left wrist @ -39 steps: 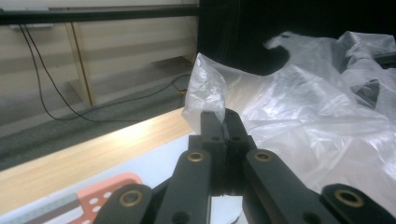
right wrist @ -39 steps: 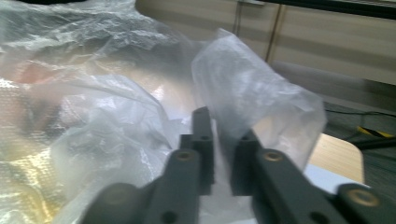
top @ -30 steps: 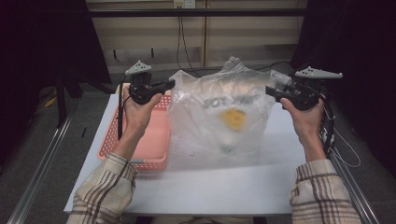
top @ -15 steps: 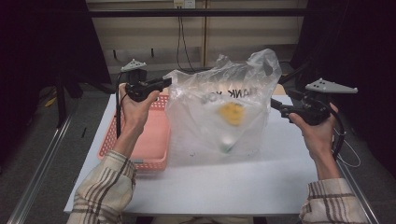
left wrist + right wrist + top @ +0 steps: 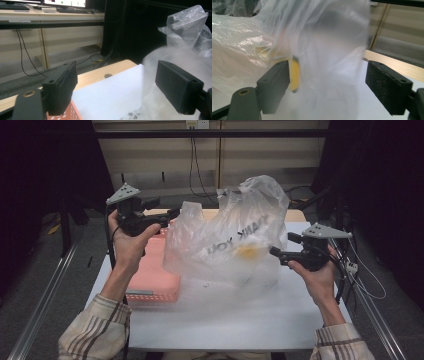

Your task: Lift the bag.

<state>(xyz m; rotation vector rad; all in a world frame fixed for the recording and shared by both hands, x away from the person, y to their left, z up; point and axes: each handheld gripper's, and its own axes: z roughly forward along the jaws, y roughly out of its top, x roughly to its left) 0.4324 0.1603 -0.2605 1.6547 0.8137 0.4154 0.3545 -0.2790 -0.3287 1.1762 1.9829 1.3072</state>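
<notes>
- my left gripper has just been opening, jaws wide apart, nothing between them.
- my right gripper gapes beside the plastic bag, not pinching it.

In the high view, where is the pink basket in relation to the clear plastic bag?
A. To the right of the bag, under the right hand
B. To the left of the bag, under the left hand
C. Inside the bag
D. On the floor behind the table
B: the pink basket lies on the white table to the left of the clear plastic bag, below the hand that holds the left gripper.
</notes>
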